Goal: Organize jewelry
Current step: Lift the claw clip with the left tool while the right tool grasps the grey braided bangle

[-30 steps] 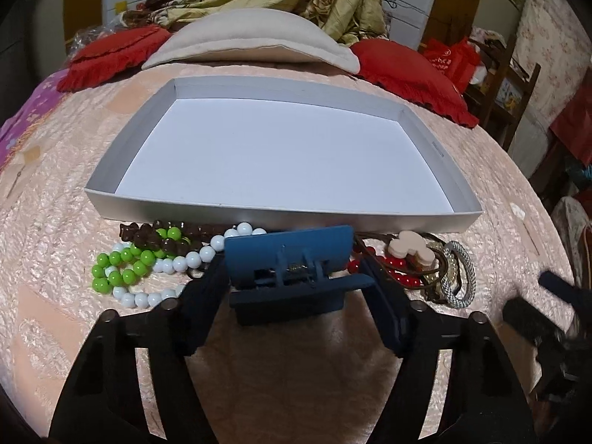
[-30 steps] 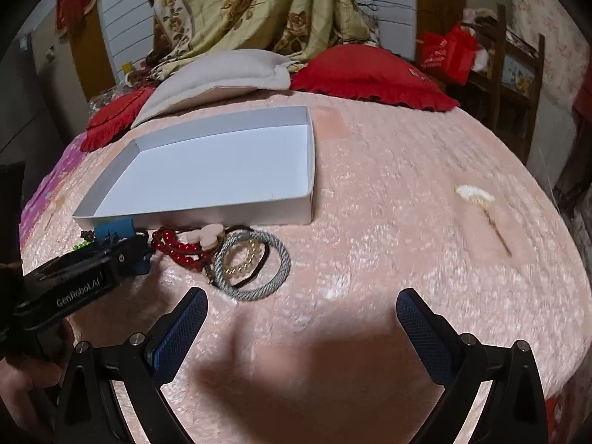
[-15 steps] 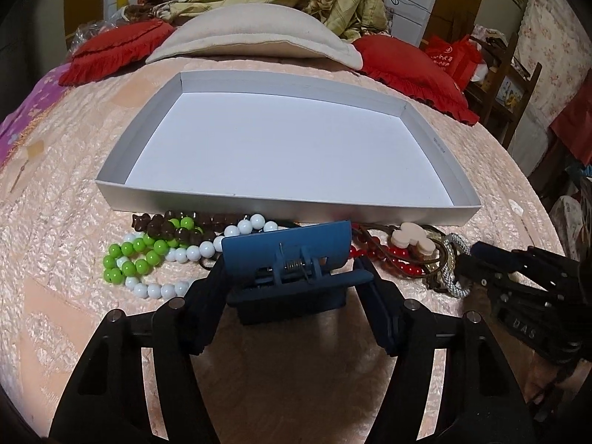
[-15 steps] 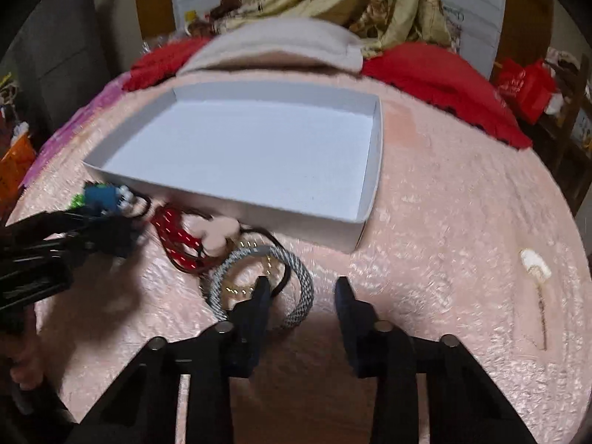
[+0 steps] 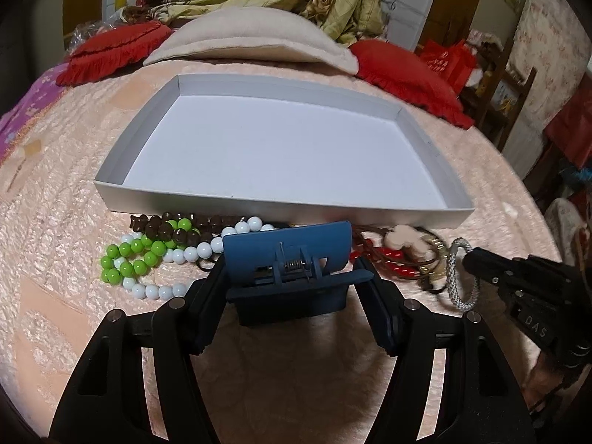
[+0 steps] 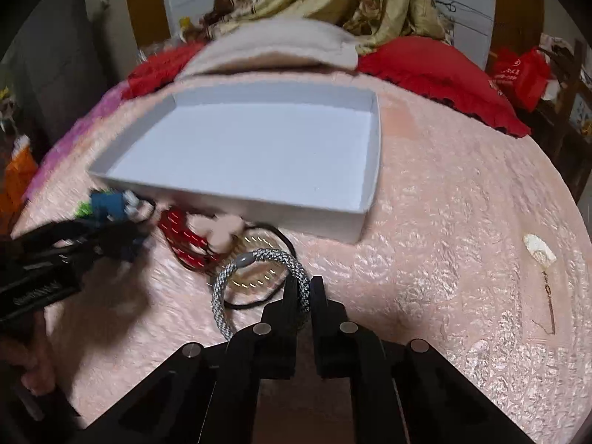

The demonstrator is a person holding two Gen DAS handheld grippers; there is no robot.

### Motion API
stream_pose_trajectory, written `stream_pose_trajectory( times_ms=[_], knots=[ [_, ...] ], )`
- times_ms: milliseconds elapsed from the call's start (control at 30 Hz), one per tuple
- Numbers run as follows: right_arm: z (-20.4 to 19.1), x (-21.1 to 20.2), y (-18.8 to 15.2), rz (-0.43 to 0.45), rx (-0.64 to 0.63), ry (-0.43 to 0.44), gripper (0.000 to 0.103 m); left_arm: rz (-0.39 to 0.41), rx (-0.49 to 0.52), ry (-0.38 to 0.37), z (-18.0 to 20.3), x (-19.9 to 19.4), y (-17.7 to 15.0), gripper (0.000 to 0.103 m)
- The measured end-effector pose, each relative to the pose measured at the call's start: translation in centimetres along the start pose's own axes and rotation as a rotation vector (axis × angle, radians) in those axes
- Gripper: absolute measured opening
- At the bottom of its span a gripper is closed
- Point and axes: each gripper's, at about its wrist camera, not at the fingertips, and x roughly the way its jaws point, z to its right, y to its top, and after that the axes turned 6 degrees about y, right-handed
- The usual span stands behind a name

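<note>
My left gripper is shut on a blue hair claw clip, held just above the pink bedspread in front of the white tray. Green, white and brown bead bracelets lie left of the clip. My right gripper is shut on the rim of a grey-white braided bracelet, also seen in the left wrist view. A red bead bracelet and a beige charm lie beside it. The tray holds nothing.
Red cushions and a beige pillow lie behind the tray. A small hairpin with a cream tip lies on the bedspread at the right. A chair stands off the bed's right side.
My right gripper moved in to the braided bracelet and closed on its rim. My left gripper stayed shut on the blue clip and shifted slightly toward the tray.
</note>
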Motion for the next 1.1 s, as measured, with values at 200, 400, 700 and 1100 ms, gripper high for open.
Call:
stream_pose_trajectory(
  times_ms=[200, 400, 700, 1100],
  knots=[
    [-2.6, -2.5, -0.3, 0.095, -0.003, 0.028, 0.006, 0.069, 0.003, -0.072, -1.1, -3.4, -0.8, 0.066],
    [-5.0, -2.5, -0.7, 0.098, -0.005, 0.014, 0.006, 0.082, 0.017, -0.052, -1.8, -4.7, -1.0, 0.066],
    [-5.4, -2.5, -0.8, 0.120, 0.007, -0.004, 0.006, 0.087, 0.039, 0.035, -1.4, -4.9, -1.3, 0.066],
    [-4.6, -2.4, -0.7, 0.108, 0.022, -0.082, 0.006, 0.075, 0.011, 0.107, -1.7, -4.0, -1.6, 0.066]
  ],
)
